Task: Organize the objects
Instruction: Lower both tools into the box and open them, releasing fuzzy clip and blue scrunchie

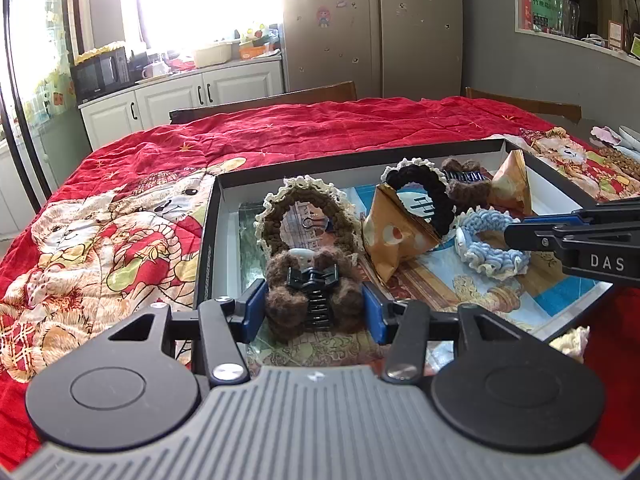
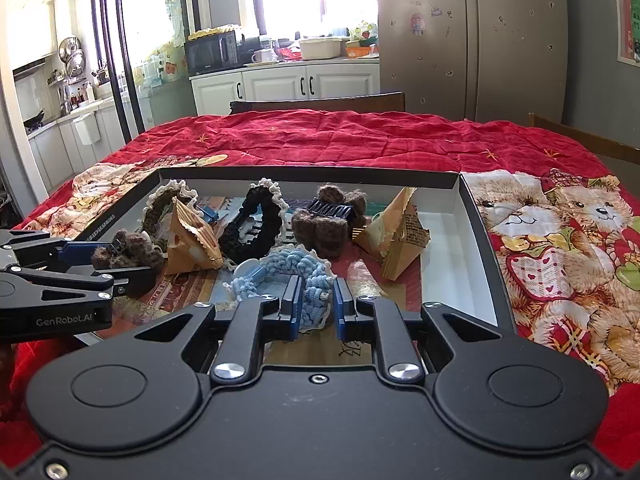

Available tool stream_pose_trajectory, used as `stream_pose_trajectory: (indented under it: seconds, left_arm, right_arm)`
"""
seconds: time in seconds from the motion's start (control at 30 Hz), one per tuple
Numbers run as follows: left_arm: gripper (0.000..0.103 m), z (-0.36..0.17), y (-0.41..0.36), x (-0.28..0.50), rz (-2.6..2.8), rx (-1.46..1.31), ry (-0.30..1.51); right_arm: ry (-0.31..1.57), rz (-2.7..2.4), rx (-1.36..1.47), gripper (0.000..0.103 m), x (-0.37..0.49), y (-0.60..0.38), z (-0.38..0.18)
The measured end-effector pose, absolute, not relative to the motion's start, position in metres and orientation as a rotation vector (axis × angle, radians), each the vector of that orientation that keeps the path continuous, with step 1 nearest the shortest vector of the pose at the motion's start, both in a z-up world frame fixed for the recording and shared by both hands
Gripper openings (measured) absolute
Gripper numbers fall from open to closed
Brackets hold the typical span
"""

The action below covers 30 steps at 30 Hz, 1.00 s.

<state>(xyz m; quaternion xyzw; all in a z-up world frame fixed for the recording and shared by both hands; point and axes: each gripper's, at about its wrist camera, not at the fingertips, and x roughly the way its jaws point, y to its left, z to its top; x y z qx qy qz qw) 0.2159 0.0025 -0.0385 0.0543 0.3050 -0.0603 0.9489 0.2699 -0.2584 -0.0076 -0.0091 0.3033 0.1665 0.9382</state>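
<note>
A shallow black-rimmed box [image 2: 472,208] on the red bear-print quilt [image 1: 120,208] holds crocheted scrunchies, two fuzzy brown claw clips and two folded paper packets [image 2: 396,236]. The left gripper [image 1: 316,308] stands wide around the nearer brown claw clip [image 1: 312,292], pads just clear. The right gripper [image 2: 318,306] pinches the blue scrunchie [image 2: 296,272], tilted downward.

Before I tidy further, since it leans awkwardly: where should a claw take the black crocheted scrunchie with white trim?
Grip the black crocheted scrunchie with white trim by its raised top arc, coming from above: it stands on edge against the tan paper packet, so that loop is clear.
</note>
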Motion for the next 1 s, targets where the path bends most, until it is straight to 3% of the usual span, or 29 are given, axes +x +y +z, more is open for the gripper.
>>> stream_pose_trajectory:
  seconds: [0.27, 0.47, 1.0]
  left_arm:
    - [0.067, -0.039, 0.002, 0.216, -0.123, 0.115, 0.620]
    - [0.075, -0.038, 0.000, 0.215, -0.124, 0.124, 0.617]
    - [0.085, -0.023, 0.000, 0.206, -0.109, 0.111, 0.564]
  right_arm:
    - [0.623, 0.336, -0.037, 0.018, 0.270, -0.257, -0.009]
    - [0.627, 0.323, -0.056, 0.029, 0.270, -0.255, -0.010]
    - [0.587, 0.317, -0.014, 0.029, 0.263, -0.261, 0.003]
